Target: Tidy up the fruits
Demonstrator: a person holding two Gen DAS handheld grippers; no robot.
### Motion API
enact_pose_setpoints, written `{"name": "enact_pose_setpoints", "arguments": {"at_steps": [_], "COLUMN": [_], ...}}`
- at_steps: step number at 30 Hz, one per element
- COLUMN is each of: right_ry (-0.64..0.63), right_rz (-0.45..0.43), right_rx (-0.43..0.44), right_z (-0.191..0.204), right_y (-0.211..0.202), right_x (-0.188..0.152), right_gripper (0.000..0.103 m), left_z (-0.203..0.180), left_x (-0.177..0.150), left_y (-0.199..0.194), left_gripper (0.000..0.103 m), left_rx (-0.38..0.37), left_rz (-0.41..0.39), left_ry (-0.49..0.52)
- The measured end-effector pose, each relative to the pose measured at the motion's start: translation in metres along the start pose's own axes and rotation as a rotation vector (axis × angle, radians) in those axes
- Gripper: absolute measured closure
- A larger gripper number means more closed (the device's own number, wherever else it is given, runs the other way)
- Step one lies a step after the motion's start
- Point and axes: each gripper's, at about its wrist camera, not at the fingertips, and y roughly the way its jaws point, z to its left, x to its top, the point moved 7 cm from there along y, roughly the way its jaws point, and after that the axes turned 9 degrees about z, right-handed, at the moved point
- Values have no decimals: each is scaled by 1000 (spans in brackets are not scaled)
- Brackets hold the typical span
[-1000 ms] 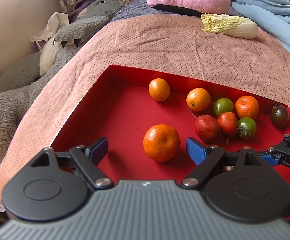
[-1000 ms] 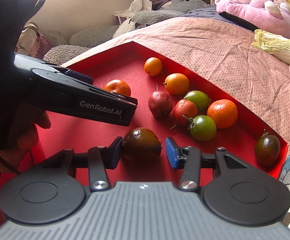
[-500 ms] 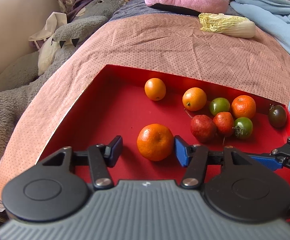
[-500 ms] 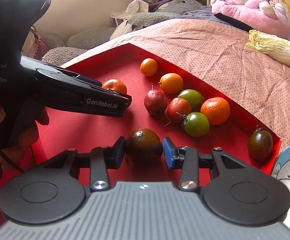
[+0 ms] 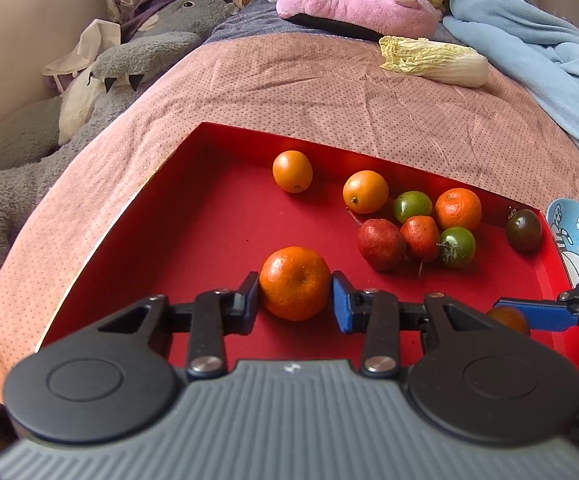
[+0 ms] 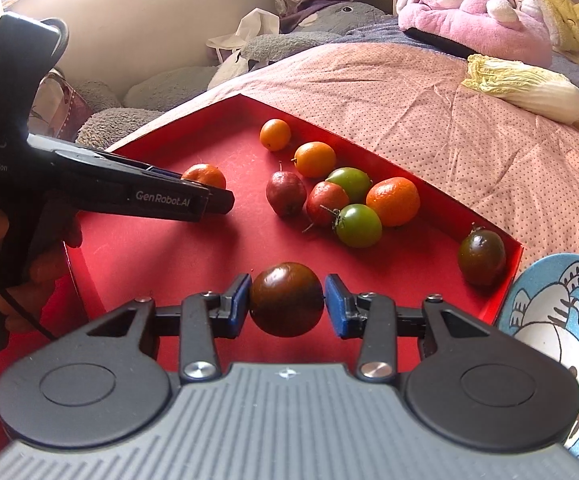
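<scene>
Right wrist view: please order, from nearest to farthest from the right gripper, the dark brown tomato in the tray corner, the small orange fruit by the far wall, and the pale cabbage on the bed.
From the right gripper:
1. Dark brown tomato, right corner of the red tray.
2. Small orange fruit, by the far wall.
3. Pale cabbage, on the pink bedcover, far right.

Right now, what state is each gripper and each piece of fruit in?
Left gripper: jaws shut on the big orange.
Right gripper: jaws shut on a dark tomato.
Second dark tomato: loose in the tray's corner.
Other fruit cluster: loose on the red tray.
Cabbage: lying on the bed.
</scene>
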Motion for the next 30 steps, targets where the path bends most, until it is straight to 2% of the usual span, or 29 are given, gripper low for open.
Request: {"name": "enact_pose_setpoints", "arguments": {"at_steps": [6, 13, 18, 22, 24, 30], "right_ry": [9, -13, -10, -24, -16, -13], "right_rz": [-22, -43, -24, 4, 2, -19], "right_rx": [14, 8, 4, -4, -8, 4], "right_z": [-2, -3, -2, 0, -1, -2], "right_y": [-8, -11, -8, -2, 0, 7], "right_x": [-4, -9, -14, -21, -22, -8], "right_gripper": [60, 59, 42, 44, 49, 48], "left_z": [-1, -4, -10, -13, -15, -13], "left_x": [-4, -15, -20, -23, -24, -23], "left_y": [-3, -9, -12, -13, -13, -13], "left_gripper": [63, 63, 63, 63, 63, 63], "left_rx": [-16, 18, 17, 13, 13, 12], "left_rz": [-4, 2, 8, 7, 5, 7], "left_ry": [11, 11, 17, 21, 21, 2]}}
